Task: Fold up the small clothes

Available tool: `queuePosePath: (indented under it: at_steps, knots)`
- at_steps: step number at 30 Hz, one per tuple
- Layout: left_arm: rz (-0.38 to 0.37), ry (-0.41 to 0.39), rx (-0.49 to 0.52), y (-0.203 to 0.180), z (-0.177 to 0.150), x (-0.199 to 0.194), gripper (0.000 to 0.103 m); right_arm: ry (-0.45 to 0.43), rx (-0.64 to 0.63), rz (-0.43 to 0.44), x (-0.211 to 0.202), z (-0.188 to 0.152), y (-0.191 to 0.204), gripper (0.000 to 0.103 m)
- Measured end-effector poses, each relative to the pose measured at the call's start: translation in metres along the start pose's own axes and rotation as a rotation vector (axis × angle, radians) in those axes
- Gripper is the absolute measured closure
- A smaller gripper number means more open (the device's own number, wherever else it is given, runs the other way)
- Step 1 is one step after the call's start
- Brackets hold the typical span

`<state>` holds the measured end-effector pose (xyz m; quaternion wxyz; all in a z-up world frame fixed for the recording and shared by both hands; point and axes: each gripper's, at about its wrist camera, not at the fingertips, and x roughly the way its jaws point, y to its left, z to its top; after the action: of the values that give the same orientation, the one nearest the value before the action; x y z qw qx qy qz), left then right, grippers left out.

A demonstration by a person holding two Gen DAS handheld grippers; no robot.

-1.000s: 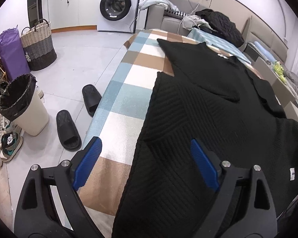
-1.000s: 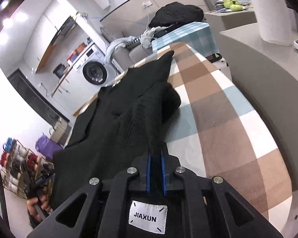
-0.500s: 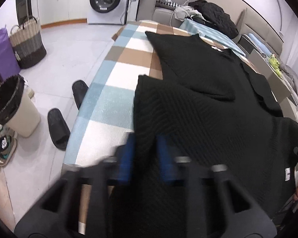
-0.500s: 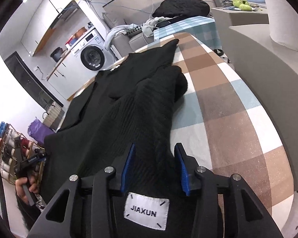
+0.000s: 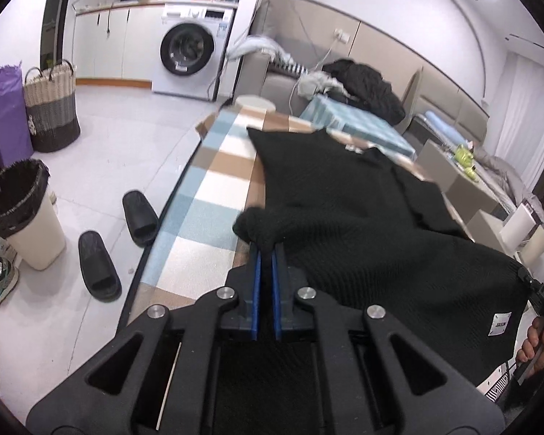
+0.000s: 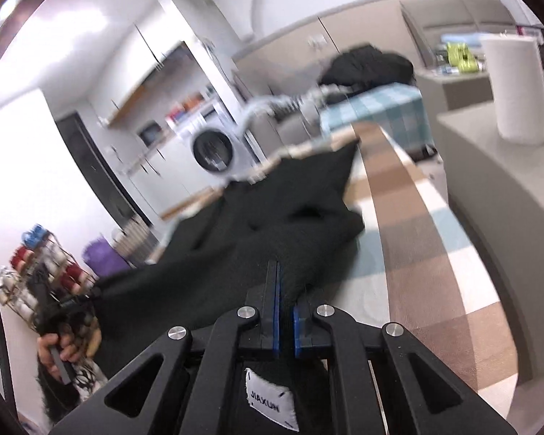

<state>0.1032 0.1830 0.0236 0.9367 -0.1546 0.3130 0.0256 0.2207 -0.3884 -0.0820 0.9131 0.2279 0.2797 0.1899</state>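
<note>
Sweater (image 5: 362,224), black and knitted, lay long-ways down the counter (image 5: 214,195), its far end pointing at the far edge and its near end up at my two grippers. My left gripper (image 5: 266,253) had its blue fingers (image 5: 258,290) squeezed together on the near corner by the left edge of the counter, and the knit bunched up in a lump just in front of them. My right gripper (image 6: 285,290) had its fingers (image 6: 275,311) pinched on the other near corner, close to the white name tag (image 6: 270,404). Both corners hung a bit above the counter, and the cloth sagged between them. I think the next move had to go straight ahead, along the sweater, to lay the near end over the far end. Neither hand looked nearer than the other.

A cloth with blue, brown and white squares covered the counter. Slippers (image 5: 116,246) and a bin (image 5: 21,214) sat on the floor to the left. A washing machine (image 5: 190,47) stood far back.
</note>
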Motion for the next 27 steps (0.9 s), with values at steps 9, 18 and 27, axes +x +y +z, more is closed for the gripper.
queuePosePath:
  at_steps: [9,18,27]
  knots:
    - [-0.028,-0.088,-0.036,0.006,0.005,-0.061,0.1,-0.258,0.161,0.151,-0.054,0.001,-0.019,0.098]
    - [0.003,-0.005,-0.057,0.01,0.037,0.013,0.1,-0.137,0.218,-0.035,0.0,0.04,-0.008,0.098]
    - [0.093,0.127,-0.043,0.008,0.061,0.126,0.099,0.028,0.328,-0.243,0.093,0.06,-0.034,0.096]
